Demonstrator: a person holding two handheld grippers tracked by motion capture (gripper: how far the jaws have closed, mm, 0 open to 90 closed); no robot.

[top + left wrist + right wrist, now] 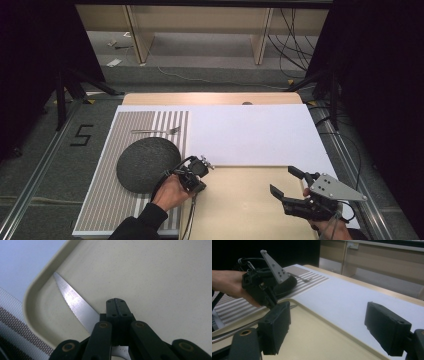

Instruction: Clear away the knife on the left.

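On the tabletop, largest first:

Tabletop: pale wood, showing as a strip along the far edge.
White sheet: covers most of the tabletop out to its right edge.
Striped mat: grey and white stripes, lies along the left edge, from the far-left corner down to the near edge.
Tray: cream, with a raised rim and rounded corners, sits at the near edge, right of the striped mat, and overlaps the white sheet.
Dark plate: round, rough-textured, rests on the striped mat, touching or just beside the tray's far-left corner.
Right gripper: held over the tray's right side near its right rim; jaws stand wide apart with nothing between them, as the right gripper view shows.
Left gripper: held in the person's left hand at the tray's far-left corner, just beside the dark plate; jaws pressed together on the knife.
Knife: serrated steel blade lies flat on the tray floor at its rounded far-left corner, tip toward the rim, clamped low in the left gripper's jaws.
Fork: lies on the striped mat near its far edge, beyond the dark plate, well apart from both grippers.
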